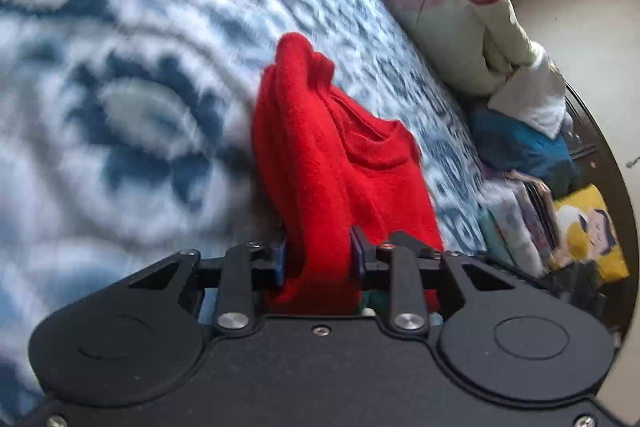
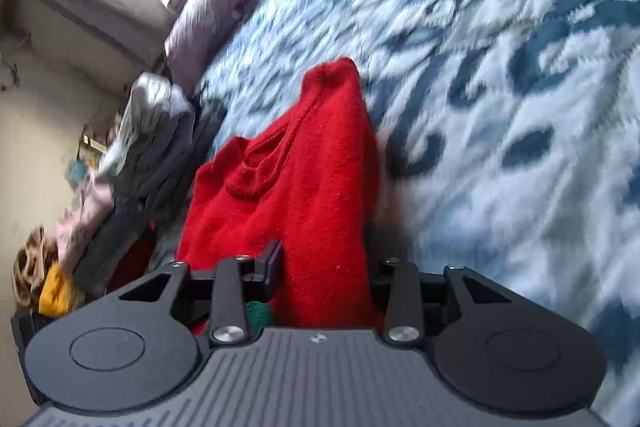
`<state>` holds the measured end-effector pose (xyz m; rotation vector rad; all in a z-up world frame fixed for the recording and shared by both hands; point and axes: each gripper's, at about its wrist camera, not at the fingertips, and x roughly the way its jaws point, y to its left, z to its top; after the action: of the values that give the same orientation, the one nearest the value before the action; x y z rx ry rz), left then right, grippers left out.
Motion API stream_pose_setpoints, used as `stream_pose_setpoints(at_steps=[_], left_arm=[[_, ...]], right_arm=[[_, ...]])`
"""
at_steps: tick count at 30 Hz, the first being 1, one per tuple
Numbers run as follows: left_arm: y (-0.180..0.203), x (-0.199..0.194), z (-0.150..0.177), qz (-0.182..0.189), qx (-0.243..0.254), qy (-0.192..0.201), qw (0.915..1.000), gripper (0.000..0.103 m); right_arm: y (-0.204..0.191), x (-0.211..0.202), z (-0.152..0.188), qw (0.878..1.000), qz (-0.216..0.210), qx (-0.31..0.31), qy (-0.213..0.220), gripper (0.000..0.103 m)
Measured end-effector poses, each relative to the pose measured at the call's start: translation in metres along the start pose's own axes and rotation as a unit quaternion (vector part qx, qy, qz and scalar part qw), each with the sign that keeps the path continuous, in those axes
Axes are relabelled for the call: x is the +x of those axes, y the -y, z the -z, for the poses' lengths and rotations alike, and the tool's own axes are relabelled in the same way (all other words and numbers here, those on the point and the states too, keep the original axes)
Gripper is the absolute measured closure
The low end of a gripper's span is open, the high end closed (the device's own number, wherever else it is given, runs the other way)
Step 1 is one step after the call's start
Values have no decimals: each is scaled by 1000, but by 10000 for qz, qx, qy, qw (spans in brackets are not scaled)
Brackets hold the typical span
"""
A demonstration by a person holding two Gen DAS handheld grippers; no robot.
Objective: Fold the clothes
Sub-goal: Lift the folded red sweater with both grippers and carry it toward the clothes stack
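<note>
Left wrist: left gripper (image 1: 320, 259) clamps the red sweater (image 1: 320, 147), which rises toward 12 o'clock over the quilt (image 1: 120, 107). Right gripper (image 2: 324, 267) likewise grips it.

The fuzzy red knitted wool sweater (image 1: 320, 163) looked soft and matt. The blue-and-white quilted cloth bedspread (image 2: 500, 75) was puckered. The left tool (image 1: 320, 259) was matt black plastic with shiny metal screws.

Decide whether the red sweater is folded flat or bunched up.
Bunched up. The red sweater hangs in loose folds from both sets of fingers above the blue-and-white bedspread, not laid flat.
</note>
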<state>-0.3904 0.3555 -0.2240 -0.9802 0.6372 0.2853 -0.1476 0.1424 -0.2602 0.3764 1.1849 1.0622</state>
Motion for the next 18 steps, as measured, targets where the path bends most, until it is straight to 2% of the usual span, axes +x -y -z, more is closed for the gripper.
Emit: stream_pose_setpoints(at_steps=[2, 3, 5, 7, 10, 12, 13, 14, 15, 16, 18], left_arm=[[-2, -7, 11, -151, 384, 54, 9991, 47], [-3, -11, 13, -200, 573, 158, 9980, 41], [-7, -13, 10, -289, 618, 326, 9971, 40], [-10, -9, 3, -299, 504, 380, 9976, 40], [-6, 1, -4, -301, 532, 439, 9972, 40], [-6, 9, -2, -251, 486, 447, 9975, 42], [-6, 12, -2, -226, 463, 451, 9977, 47], [-6, 16, -1, -201, 440, 455, 9978, 66], [-6, 17, 0, -144, 371, 469, 9981, 73], [-5, 18, 1, -72, 280, 488, 9984, 76], [-3, 15, 2, 26, 201, 530, 9984, 79]], right_arm=[[-2, -9, 10, 9996, 42, -147, -233, 58], [-4, -15, 13, 9994, 82, -295, -141, 54], [-6, -25, 16, 9983, 156, -552, 37, 37], [-8, -25, 13, 9973, 211, -673, 192, 28], [-10, -22, 7, 9956, 266, -806, 386, 28], [-5, -10, 3, 9966, 195, -740, 318, 30], [-4, -6, 6, 9962, 186, -781, 336, 31], [-6, -3, 9, 9953, 175, -873, 372, 37], [-8, 0, 13, 9948, 147, -940, 364, 44], [-9, 2, 17, 9947, 102, -964, 332, 56], [-7, 4, 20, 9959, -65, -838, 339, 67]])
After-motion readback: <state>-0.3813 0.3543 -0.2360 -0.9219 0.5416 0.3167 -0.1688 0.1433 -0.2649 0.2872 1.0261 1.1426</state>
